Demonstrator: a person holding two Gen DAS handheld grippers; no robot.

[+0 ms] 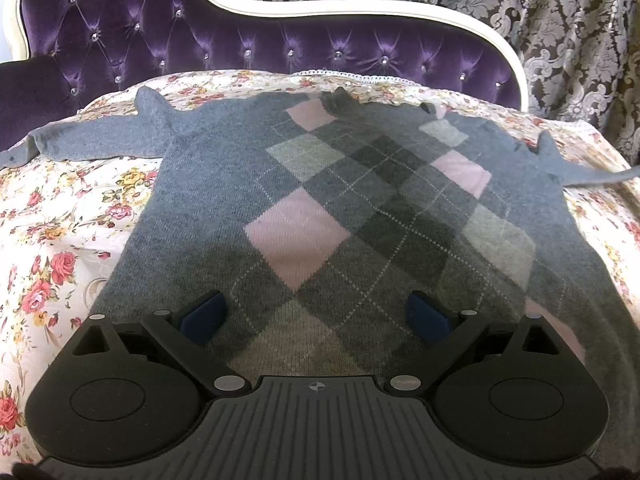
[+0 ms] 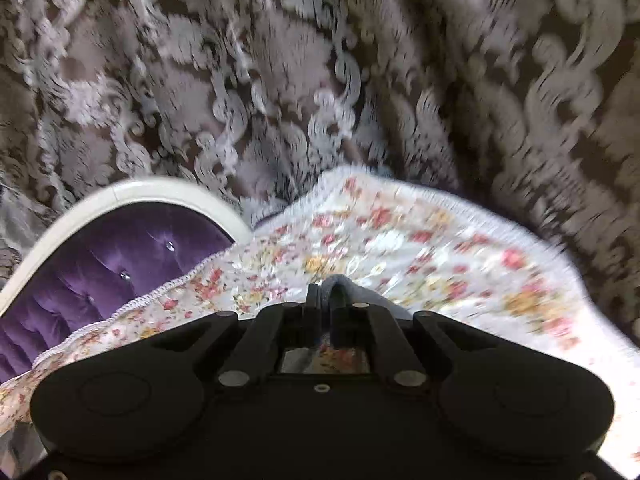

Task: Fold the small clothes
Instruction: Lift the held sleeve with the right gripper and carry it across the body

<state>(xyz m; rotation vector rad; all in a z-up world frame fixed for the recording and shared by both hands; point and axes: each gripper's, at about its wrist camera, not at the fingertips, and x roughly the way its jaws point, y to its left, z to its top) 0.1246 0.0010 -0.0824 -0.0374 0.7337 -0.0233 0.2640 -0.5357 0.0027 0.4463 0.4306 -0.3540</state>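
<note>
Grey argyle sweater (image 1: 320, 208) lay flat on floral bedspread (image 1: 60, 220), sleeves out to both sides, left gripper (image 1: 318, 316) hovered over hem w/ jaws wide, right gripper (image 2: 326, 300) jaws pinched on grey sleeve fold (image 2: 340, 280), purple tufted headboard (image 1: 160, 32) behind, right view blurred.

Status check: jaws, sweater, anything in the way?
Left gripper open, over sweater hem. Right gripper shut on grey sleeve. Sweater spread flat on bedspread. Nothing in the way.
</note>
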